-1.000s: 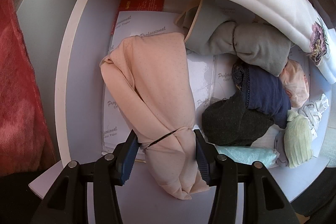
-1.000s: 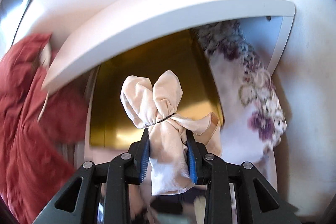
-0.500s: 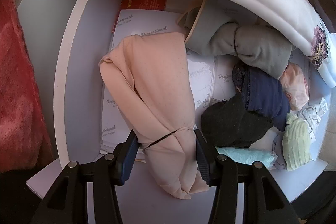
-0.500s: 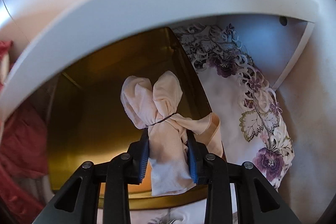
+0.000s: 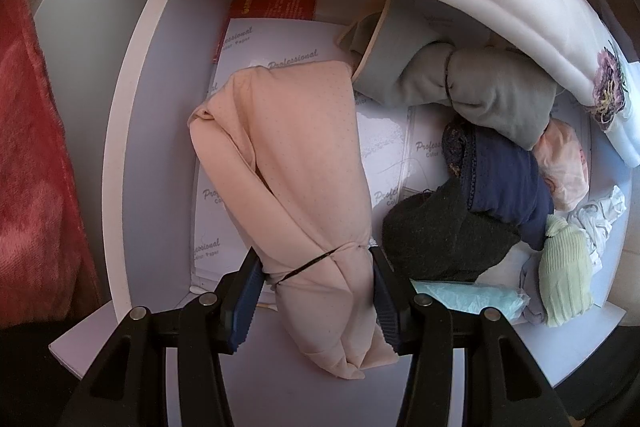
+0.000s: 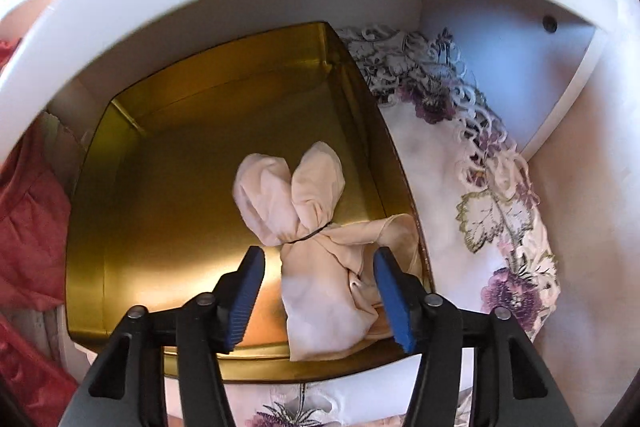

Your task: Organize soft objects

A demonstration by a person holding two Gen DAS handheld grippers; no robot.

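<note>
My left gripper [image 5: 316, 267] is shut on a large peach cloth bundle [image 5: 296, 155] tied with a black band, holding it over a white shelf [image 5: 132, 115]. My right gripper [image 6: 320, 287] is open. Between its blue pads [image 6: 250, 291] a small peach bundle [image 6: 308, 227], also tied with a black band, lies in the gold tin box [image 6: 160, 187], against its right wall.
On the white shelf lie a grey bundle [image 5: 480, 95], a navy one [image 5: 500, 179], a dark grey one [image 5: 444, 231], a pale green one [image 5: 564, 275] and paper packs [image 5: 264, 47]. An embroidered white cloth [image 6: 460, 187] lies under the tin. Red fabric [image 5: 28, 167] hangs at left.
My right gripper moved forward over the gold tin and opened, letting the small peach bundle drop into the tin. My left gripper kept its hold and barely moved.
</note>
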